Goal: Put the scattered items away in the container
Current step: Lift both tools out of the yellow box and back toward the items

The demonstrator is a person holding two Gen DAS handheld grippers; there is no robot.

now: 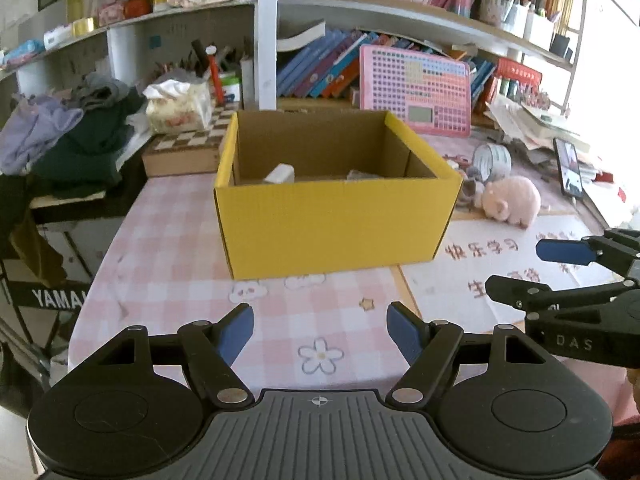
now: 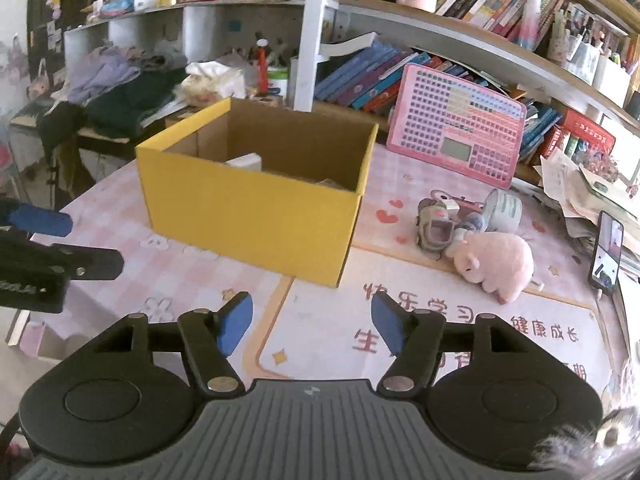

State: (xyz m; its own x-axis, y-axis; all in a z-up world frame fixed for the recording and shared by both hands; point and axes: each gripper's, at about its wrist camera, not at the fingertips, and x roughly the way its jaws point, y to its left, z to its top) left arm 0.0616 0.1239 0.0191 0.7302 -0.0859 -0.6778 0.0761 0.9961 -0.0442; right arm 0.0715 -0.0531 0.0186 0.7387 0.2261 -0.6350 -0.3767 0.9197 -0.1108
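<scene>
The left gripper (image 1: 320,330) is held with its blue-padded fingers spread wide and nothing between them, and the right gripper (image 2: 312,326) is likewise spread and empty. In the left wrist view, the lettering "DAS" is seen on the side of the right gripper, and "YAMA" is read on a dark object (image 1: 60,299) to the far left, past the table edge. Straight ahead of the left gripper stands the yellow cardboard box (image 1: 336,224), open at the top, with a white item (image 1: 280,174) and a second, unclear item seen inside. Ahead and to the right of the right gripper lie the pink plush pig (image 2: 496,264), a small grey toy (image 2: 436,228) and a tipped roll of tape (image 2: 502,210), all close together on the table. A mat with red Chinese characters (image 2: 460,320) is spread directly ahead of the right gripper, partly hidden and not read in full. Bare checked tablecloth (image 1: 180,240) is shown between each gripper and the box. A phone (image 2: 608,252) stands at the far right.
</scene>
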